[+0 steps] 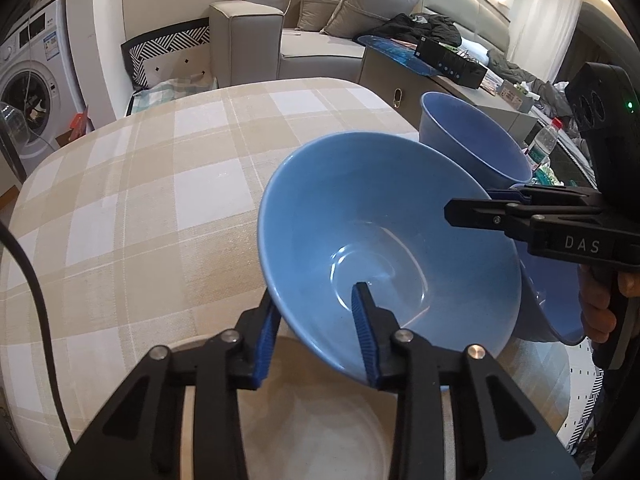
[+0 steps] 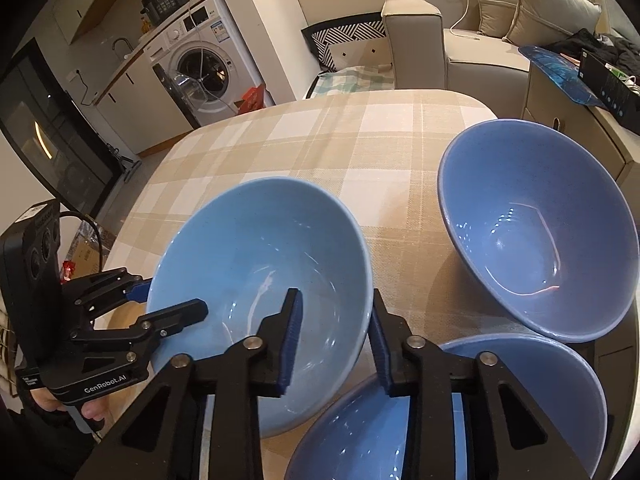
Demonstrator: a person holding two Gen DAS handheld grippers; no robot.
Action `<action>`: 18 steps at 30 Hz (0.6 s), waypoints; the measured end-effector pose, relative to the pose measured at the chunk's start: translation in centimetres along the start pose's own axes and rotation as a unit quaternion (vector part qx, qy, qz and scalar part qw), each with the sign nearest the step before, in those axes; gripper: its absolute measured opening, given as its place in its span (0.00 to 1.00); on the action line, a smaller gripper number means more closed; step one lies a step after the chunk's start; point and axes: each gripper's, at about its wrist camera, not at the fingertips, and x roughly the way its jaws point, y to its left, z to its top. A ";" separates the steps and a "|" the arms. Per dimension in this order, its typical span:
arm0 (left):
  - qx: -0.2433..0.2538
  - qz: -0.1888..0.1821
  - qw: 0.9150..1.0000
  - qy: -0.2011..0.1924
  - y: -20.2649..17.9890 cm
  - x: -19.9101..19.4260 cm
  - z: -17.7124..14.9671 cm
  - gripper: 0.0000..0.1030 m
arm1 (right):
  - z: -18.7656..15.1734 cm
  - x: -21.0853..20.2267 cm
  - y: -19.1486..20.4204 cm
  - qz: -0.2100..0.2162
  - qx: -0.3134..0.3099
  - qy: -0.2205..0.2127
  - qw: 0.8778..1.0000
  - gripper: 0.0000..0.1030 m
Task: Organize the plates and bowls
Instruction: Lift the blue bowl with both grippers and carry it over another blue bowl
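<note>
A light blue bowl [image 1: 384,240] is held tilted above the checked tablecloth; it also shows in the right wrist view [image 2: 256,264]. My left gripper [image 1: 320,332] straddles its near rim, one finger inside and one outside, gripping it. My right gripper [image 2: 334,332] straddles the opposite rim the same way; it shows in the left wrist view [image 1: 480,204] at the bowl's right edge. A darker blue bowl [image 2: 536,232] stands on the table at right, also visible in the left wrist view [image 1: 472,140]. Another blue bowl [image 2: 520,408] lies under my right gripper.
A pale round plate [image 1: 312,420] lies under my left gripper. The checked table [image 1: 140,200] stretches left and back. A side cabinet [image 1: 460,80] with a black box, a sofa [image 1: 256,24] and a washing machine [image 1: 28,92] stand beyond.
</note>
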 end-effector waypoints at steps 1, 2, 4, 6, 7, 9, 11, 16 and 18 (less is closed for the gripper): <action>0.003 0.003 1.000 0.002 -0.1 0.0 0.0 0.32 | 0.0 0.0 -0.1 -0.001 0.002 0.002 1.000 0.28; 0.004 0.005 1.000 0.004 -0.1 0.0 0.1 0.31 | 0.1 0.0 -0.1 -0.001 0.004 0.003 1.000 0.27; 0.005 0.006 1.000 0.005 -0.1 0.0 0.1 0.31 | 0.1 0.1 -0.1 -0.002 0.004 0.003 1.000 0.27; 0.003 0.006 1.000 0.007 0.0 0.0 0.0 0.30 | 0.1 0.1 -0.1 -0.002 0.006 0.002 1.000 0.27; 0.001 0.006 1.000 0.007 0.0 0.0 0.0 0.30 | 0.1 0.0 0.0 -0.002 0.007 0.002 1.000 0.27; -0.002 0.007 1.000 0.008 0.1 -0.1 0.1 0.30 | 0.2 0.0 0.1 -0.004 0.007 0.001 1.000 0.26; -0.005 0.011 1.000 0.008 0.2 -0.1 0.1 0.30 | 0.4 0.0 0.3 -0.006 0.006 0.002 1.000 0.26; -0.009 0.018 1.000 0.004 0.4 -0.5 0.3 0.30 | 0.6 -0.2 0.8 -0.009 0.004 0.003 1.000 0.26; -0.007 0.018 1.000 0.002 0.5 -0.8 0.4 0.30 | 0.7 -0.3 0.9 -0.010 0.005 0.002 1.000 0.26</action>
